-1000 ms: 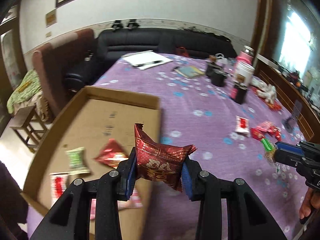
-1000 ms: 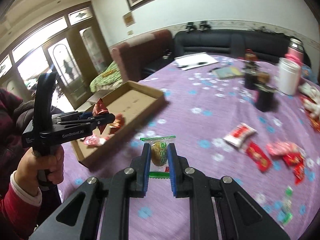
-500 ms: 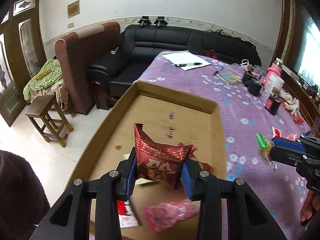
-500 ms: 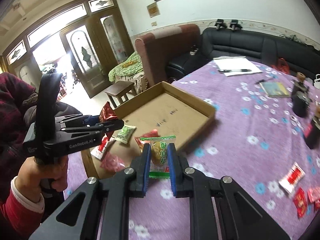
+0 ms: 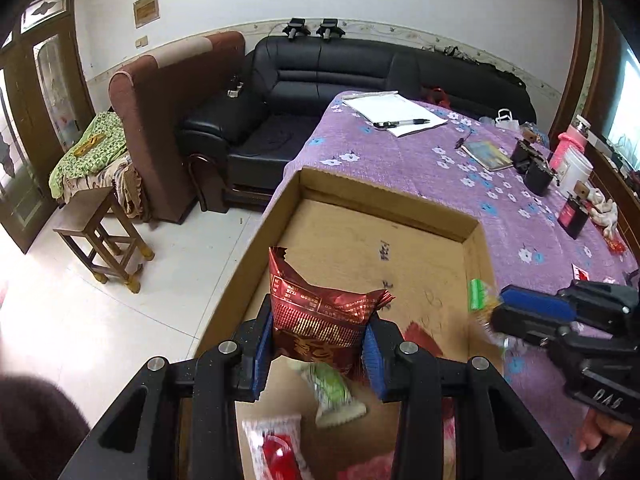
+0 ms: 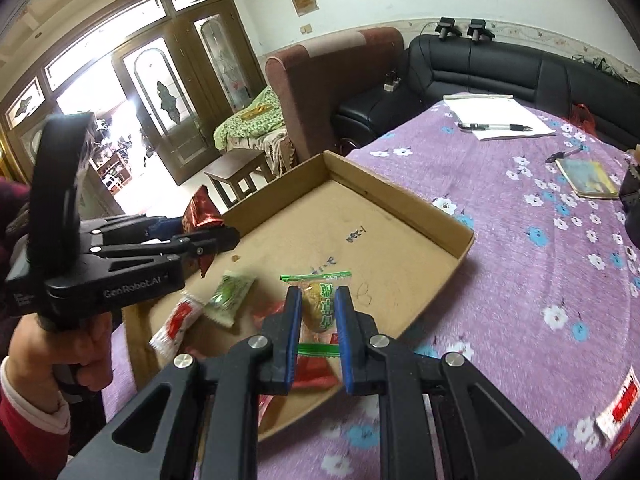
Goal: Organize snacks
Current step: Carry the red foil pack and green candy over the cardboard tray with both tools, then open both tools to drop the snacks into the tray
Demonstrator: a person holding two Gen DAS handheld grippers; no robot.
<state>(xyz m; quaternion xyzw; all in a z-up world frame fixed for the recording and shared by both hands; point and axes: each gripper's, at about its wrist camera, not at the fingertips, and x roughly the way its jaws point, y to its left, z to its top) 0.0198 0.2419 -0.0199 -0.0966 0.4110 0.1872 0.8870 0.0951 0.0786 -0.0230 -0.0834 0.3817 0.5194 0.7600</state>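
A worktop point(image 5: 420, 168) under a purple flowered cloth carries a shallow cardboard box point(image 6: 400, 216) at its corner, beside a black sofa point(image 5: 340, 72). On the box floor lie a green-wrapped snack point(image 6: 230, 294), a red-and-white packet point(image 6: 176, 322) and a red packet point(image 6: 314, 372) partly hidden by the jaws. The left gripper point(image 5: 316, 350) hangs over the box with its jaws clamped on a dark red foil snack bag point(image 5: 320, 318), upright between the blue pads. The right gripper point(image 6: 318, 334) hangs over the near edge of the box, jaws narrow and pinching a small clear-wrapped yellow snack with green ends point(image 6: 318, 308). More packets point(image 6: 618, 404) lie loose on the cloth, well apart from the box.
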